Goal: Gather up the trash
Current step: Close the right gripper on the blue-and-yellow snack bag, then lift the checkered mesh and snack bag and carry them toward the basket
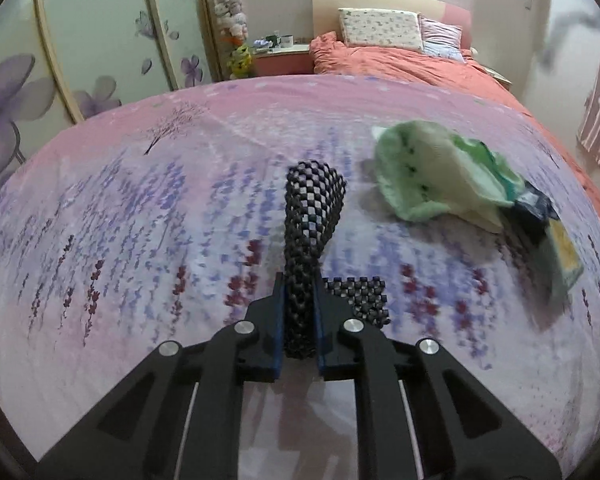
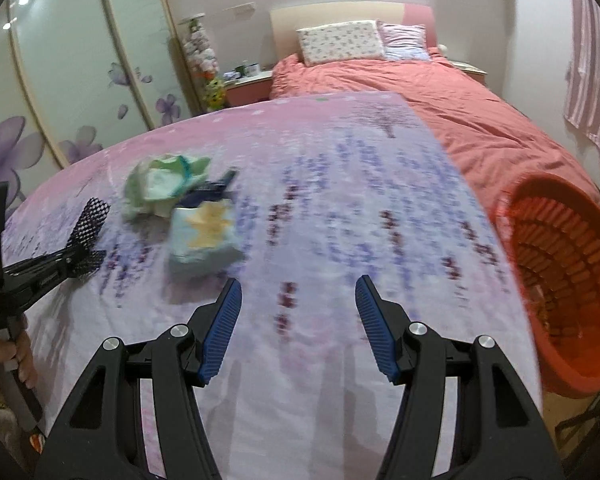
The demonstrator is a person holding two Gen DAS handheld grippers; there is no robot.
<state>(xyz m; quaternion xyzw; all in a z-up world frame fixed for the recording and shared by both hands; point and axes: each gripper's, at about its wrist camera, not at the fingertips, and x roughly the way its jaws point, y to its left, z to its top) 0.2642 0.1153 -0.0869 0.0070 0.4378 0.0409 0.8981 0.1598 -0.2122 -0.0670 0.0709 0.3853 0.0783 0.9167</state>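
A strip of black foam netting (image 1: 314, 196) stands up from the lavender-print sheet (image 1: 140, 200), and my left gripper (image 1: 299, 280) is shut on its lower part. From the right wrist view the same netting (image 2: 90, 220) and left gripper (image 2: 76, 258) show at far left. To their right lie a crumpled green wrapper (image 1: 428, 172) (image 2: 160, 180), a dark blue wrapper (image 1: 534, 208) and a pale blue packet with a yellow print (image 2: 204, 236). My right gripper (image 2: 298, 284) hovers open over bare sheet with nothing between its fingers.
An orange plastic basket (image 2: 568, 280) lies tilted at the bed's right edge, its mouth facing the sheet. Beyond the sheet are an orange duvet (image 2: 440, 92) and pillows (image 2: 340, 42). A flowered wardrobe (image 2: 60, 80) lines the left side. A person's hand (image 2: 20, 356) holds the left gripper's handle.
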